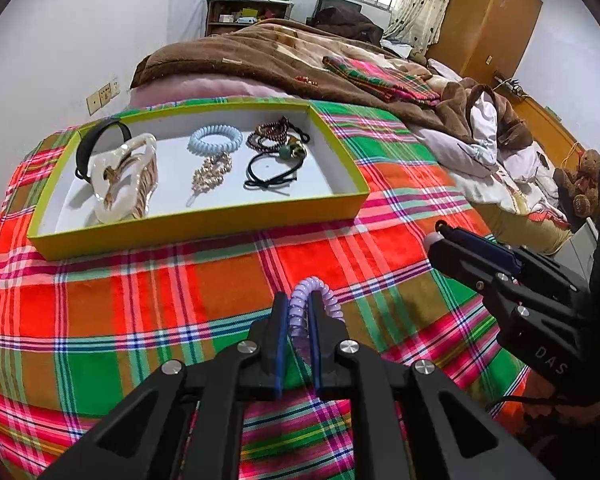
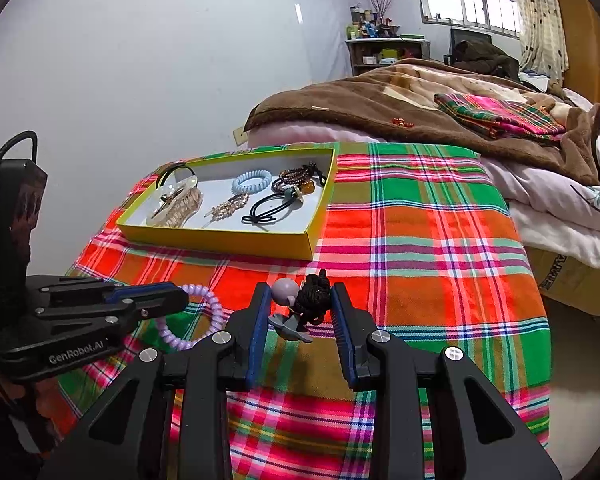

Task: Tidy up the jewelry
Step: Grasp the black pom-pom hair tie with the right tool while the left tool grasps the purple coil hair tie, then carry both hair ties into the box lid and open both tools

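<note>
The lower loop of the purple coil (image 1: 314,312) is hidden behind the left fingers (image 1: 278,336). Seen from the left wrist, the charm (image 1: 434,239) shows only as a pale knob, the rest covered by the right fingers (image 1: 480,248). The headband (image 1: 85,148) is partly hidden behind the claw clip (image 1: 124,176). The shelf (image 2: 384,40) items are too small to identify. The bear (image 1: 584,176) is cut off by the dark lens edge.

Left claw (image 1: 299,312) pinched nearly closed, right claw (image 2: 300,300) seemingly clamped too, both held low
</note>
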`<state>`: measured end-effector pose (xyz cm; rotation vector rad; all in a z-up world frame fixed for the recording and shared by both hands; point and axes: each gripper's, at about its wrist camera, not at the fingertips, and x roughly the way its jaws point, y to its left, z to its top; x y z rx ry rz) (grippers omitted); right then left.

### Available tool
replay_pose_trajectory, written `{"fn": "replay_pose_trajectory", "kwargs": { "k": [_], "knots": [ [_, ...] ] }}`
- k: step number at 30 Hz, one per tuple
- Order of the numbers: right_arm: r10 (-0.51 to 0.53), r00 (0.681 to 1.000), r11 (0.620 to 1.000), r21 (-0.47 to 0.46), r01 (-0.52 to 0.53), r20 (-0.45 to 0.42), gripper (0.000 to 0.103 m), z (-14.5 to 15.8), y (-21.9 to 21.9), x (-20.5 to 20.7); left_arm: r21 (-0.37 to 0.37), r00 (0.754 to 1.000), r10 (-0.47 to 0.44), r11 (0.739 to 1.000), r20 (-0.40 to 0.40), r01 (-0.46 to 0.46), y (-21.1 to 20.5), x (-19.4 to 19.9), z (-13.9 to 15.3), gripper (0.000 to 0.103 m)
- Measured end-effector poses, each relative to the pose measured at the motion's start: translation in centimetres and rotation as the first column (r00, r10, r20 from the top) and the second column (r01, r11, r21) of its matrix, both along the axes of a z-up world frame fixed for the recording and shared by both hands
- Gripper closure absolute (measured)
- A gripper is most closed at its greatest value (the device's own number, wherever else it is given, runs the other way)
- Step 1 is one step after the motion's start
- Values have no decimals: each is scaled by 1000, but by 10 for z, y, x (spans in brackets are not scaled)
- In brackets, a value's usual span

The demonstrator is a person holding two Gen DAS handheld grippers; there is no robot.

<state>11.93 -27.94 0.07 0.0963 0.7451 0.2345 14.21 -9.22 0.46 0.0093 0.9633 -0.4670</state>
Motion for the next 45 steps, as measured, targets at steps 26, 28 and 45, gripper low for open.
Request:
{"fn": "replay_pose_trajectory", "kwargs": {
  "k": [26, 28, 45],
  "knots": [
    [73, 997, 997, -26, -72, 17, 72, 20, 40, 52, -44, 994, 68, 997, 82, -65, 42, 77, 54, 93],
    [80, 997, 997, -24, -80, 6, 72, 18, 45, 59, -40, 994, 63, 997, 92, -59, 41, 84, 55, 93],
    [125, 988, 992, -15, -127, -95, 72, -16, 76, 107, -7, 997, 80, 997, 7, -80, 42, 148, 18, 93]
  ]
}}
